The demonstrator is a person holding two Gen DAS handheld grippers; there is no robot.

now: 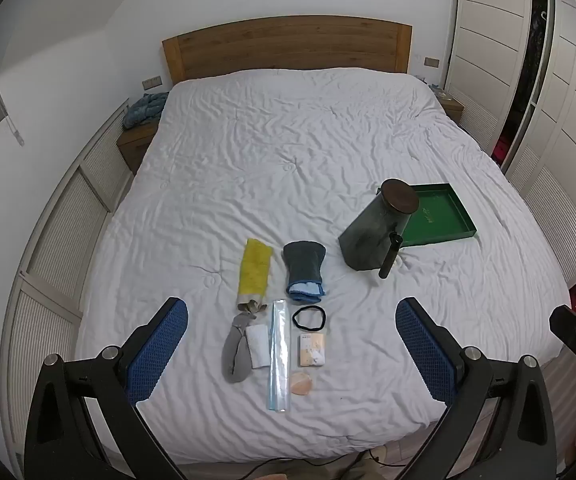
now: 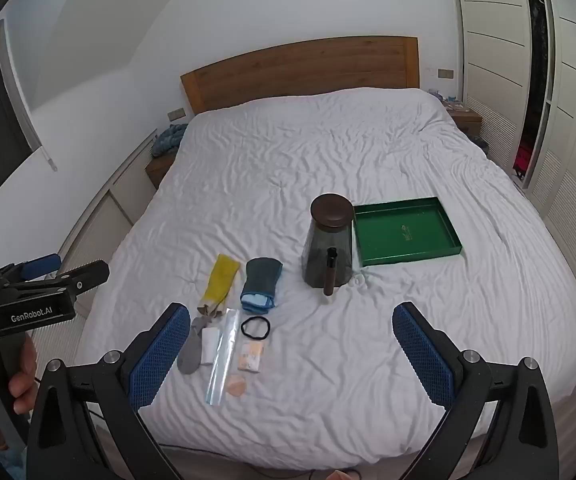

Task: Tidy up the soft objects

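Soft items lie in a cluster on the white bed: a yellow cloth [image 1: 254, 267] [image 2: 221, 279], a dark grey and blue folded cloth [image 1: 304, 271] [image 2: 261, 283], a grey sock [image 1: 238, 349] [image 2: 190, 351], a white folded cloth [image 1: 257, 345] [image 2: 209, 345], a black hair band [image 1: 308, 317] [image 2: 255, 327], a clear plastic bag [image 1: 278, 354] [image 2: 222, 356], a small packet [image 1: 311, 351] [image 2: 251, 355] and a pink pad [image 1: 302, 383] [image 2: 235, 386]. A green tray [image 1: 438, 214] [image 2: 405, 231] lies farther right. My left gripper [image 1: 292, 344] and right gripper [image 2: 292, 344] hover open and empty above the bed's near edge.
A dark jug with a brown lid [image 1: 376, 232] [image 2: 329, 240] stands beside the tray. The wooden headboard [image 1: 288, 46] is at the far end. Nightstands [image 1: 137, 144] flank the bed. White wardrobes [image 1: 528, 80] line the right wall.
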